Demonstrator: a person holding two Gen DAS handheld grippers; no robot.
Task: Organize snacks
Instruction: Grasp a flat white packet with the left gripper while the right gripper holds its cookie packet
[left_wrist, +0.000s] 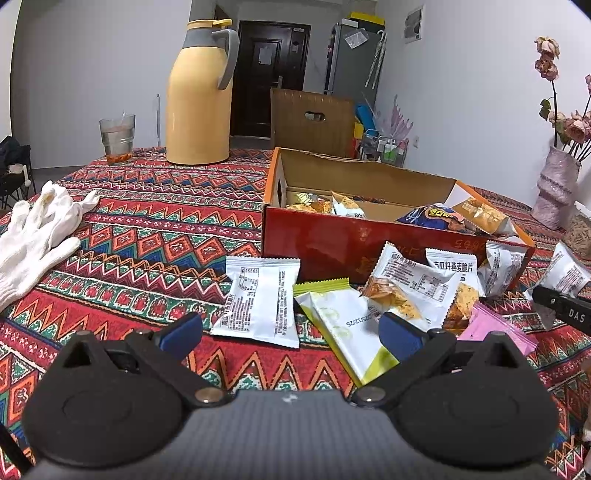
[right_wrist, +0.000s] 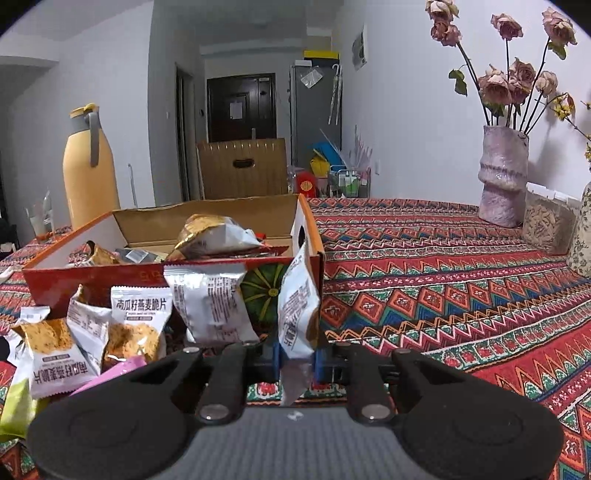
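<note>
A red cardboard box (left_wrist: 325, 240) with open flaps holds several snack packets; it also shows in the right wrist view (right_wrist: 110, 275). Loose packets lie in front of it: a white one (left_wrist: 260, 306), a green-and-white one (left_wrist: 347, 325), oat crisp packets (left_wrist: 413, 284) and a pink one (left_wrist: 495, 328). My left gripper (left_wrist: 291, 332) is open, low over the cloth, its fingers either side of the white and green packets. My right gripper (right_wrist: 299, 363) is shut on a white snack packet (right_wrist: 297, 314), held upright near the box's right corner; it also shows in the left wrist view (left_wrist: 569, 273).
A yellow thermos jug (left_wrist: 201, 96) and a glass (left_wrist: 117, 138) stand at the back left. White gloves (left_wrist: 33, 236) lie at the left. A pink vase of dried roses (right_wrist: 502, 177) and a jar (right_wrist: 546, 225) stand at the right on the patterned tablecloth (right_wrist: 443, 277).
</note>
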